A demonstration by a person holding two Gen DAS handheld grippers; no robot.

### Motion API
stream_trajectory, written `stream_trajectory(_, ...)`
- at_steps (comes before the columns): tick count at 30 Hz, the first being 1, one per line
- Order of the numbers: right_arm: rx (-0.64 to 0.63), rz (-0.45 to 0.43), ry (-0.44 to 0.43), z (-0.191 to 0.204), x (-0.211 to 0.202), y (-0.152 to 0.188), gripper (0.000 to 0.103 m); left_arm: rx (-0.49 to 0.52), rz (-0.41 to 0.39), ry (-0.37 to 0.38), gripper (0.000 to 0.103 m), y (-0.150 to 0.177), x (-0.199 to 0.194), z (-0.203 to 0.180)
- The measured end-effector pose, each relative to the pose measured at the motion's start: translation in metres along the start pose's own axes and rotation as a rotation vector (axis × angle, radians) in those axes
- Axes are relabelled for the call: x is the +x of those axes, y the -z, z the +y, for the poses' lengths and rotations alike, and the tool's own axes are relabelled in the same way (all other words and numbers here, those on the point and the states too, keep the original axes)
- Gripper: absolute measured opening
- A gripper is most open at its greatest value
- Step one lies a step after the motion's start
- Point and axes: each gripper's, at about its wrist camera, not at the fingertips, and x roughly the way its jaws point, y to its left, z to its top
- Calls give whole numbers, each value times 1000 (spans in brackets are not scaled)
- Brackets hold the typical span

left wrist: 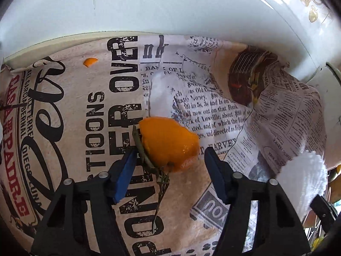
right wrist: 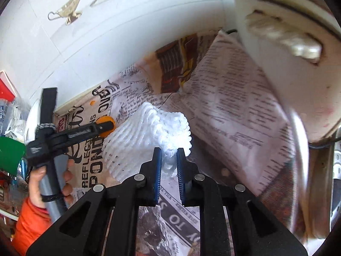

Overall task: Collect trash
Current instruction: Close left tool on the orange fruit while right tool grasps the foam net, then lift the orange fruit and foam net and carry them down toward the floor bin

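An orange peel with a green stem lies on the newspaper-print cloth. My left gripper is open, its fingers on either side of the peel, close above the cloth. A small orange peel scrap lies near the far edge. My right gripper is shut on a white foam fruit net and holds it above the cloth. The net's edge also shows in the left wrist view. The left gripper shows in the right wrist view, over the peel.
A white tiled wall rises behind the cloth. A white bin or container with a handle stands at the right. Cluttered boxes and packets sit at the left edge.
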Motion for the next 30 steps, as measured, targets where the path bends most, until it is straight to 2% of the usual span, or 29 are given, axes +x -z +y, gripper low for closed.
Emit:
stream_trajectory(1,3,-9,2,-3,-5,0,13,3,3,-15,52,0,3,-1)
stream_trajectory(3,45,-15,3,-5,-16,1,13,-14,-17,-25,47,3,2,-2)
stream_trajectory(5,63,-27,0,-8,-24,1,13,-20,-27,-12,32,7,-4,-2)
stream_trajectory(7,64,-39,1,-11,-32,1,13,-10,-45,-18,29,12,-12,-4)
stream_trajectory(12,67,-69,-7,-16,-57,6,12,59,-107,-66,26,31,-50,-25)
stream_trajectory(16,51,-100,-28,-19,-85,10,12,78,-165,-59,26,49,-96,-45)
stream_trajectory(22,-10,-181,-77,-26,-139,16,12,63,-295,-55,26,83,-177,-79)
stream_trajectory(30,-114,-271,-137,-37,-213,38,12,0,-457,-76,26,150,-278,-106)
